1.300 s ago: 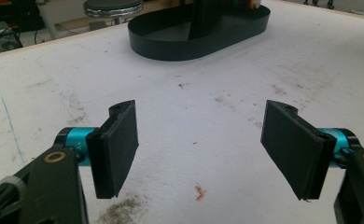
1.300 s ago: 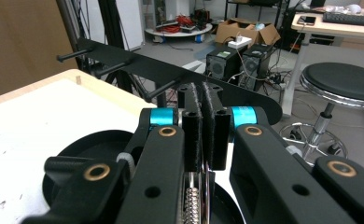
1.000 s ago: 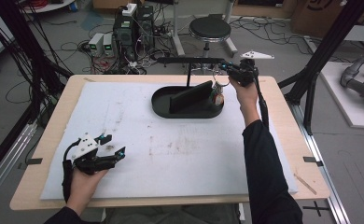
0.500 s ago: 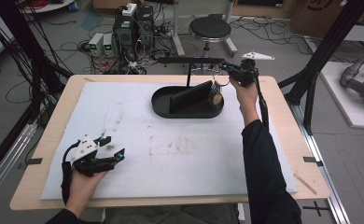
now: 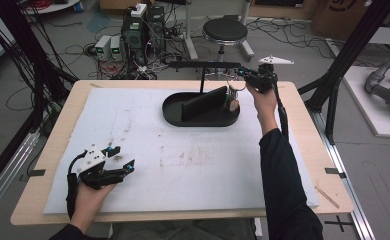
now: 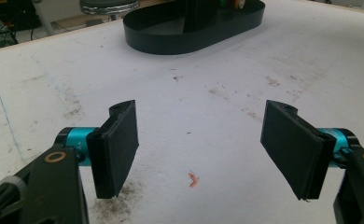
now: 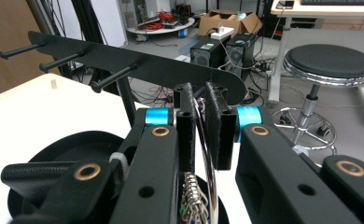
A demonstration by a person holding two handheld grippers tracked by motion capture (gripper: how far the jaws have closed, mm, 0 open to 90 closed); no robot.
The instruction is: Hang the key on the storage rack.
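A black stand has an oval base point(image 5: 175, 114), an upright post and a cross bar point(image 7: 124, 58) with several pegs. My right gripper point(image 7: 199, 93) is up at the bar's right end point(image 5: 239, 74). A thin metal key ring point(image 7: 208, 154) runs between its pads, with a bunch of small keys point(image 7: 189, 203) hanging below. The jaws have just been opening slightly; a narrow gap shows on both sides of the ring. The ring's tag point(image 5: 232, 103) dangles over the base. My left gripper point(image 5: 123, 157) rests open on the white mat, nothing between its pads point(image 6: 119, 144).
The white mat point(image 5: 193, 165) covers the wooden table and bears smudges and a small red scrap point(image 6: 192, 178). A round stool point(image 5: 225, 31), computers and cables stand behind the table. Black frame legs rise at both sides.
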